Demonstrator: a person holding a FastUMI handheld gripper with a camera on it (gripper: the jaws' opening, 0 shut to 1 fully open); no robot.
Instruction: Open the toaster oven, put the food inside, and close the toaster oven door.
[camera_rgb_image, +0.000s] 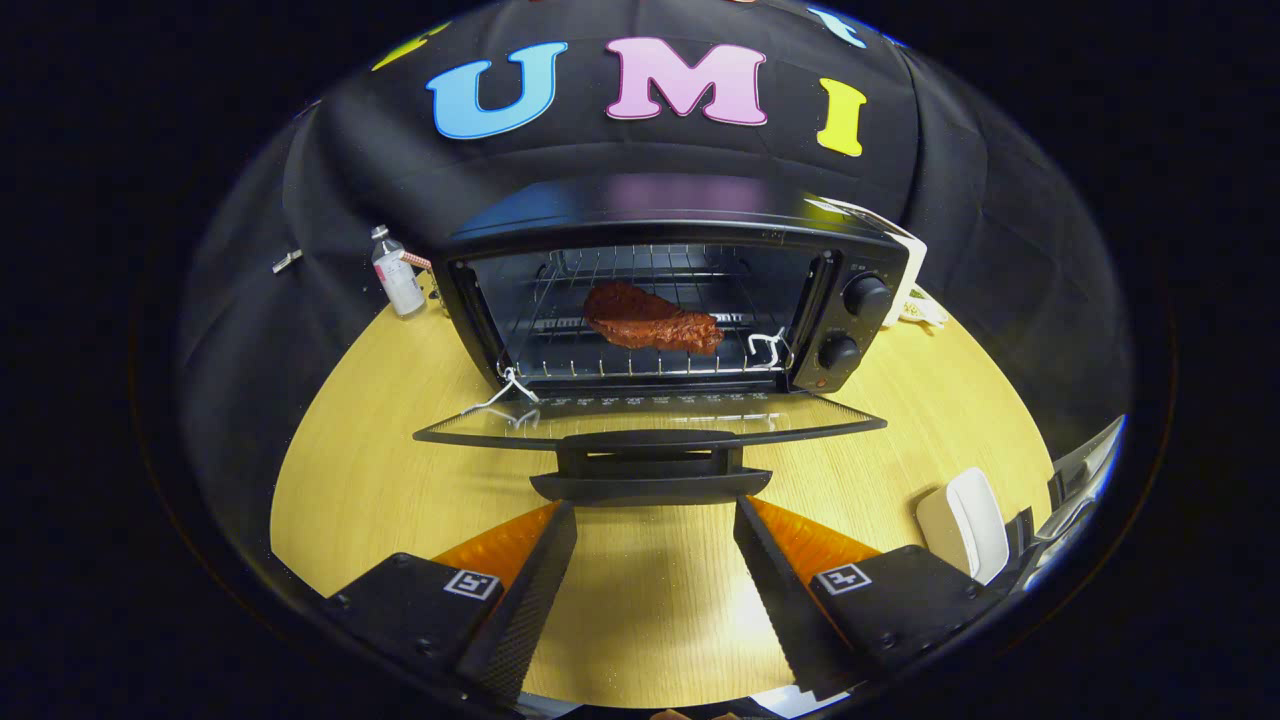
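Black metal and glass are dominating the pale wooden tabletop, where a black toaster oven is standing with its glass door folded down flat toward the camera. A reddish-brown piece of meat-shaped food is lying on the wire rack inside the oven cavity, near the middle. Two round black knobs are sitting one above the other on the oven's right panel. The door's black bar handle is jutting out just ahead of the hand-held gripper, whose two fingers are spreading wide apart and gripping nothing, with bare tabletop showing between them. The fingertips are hovering close to the handle, though contact cannot be made out. A small clear plastic bottle with a white label is standing beside the oven's left wall. A white rounded device is resting on the table beyond the right finger.
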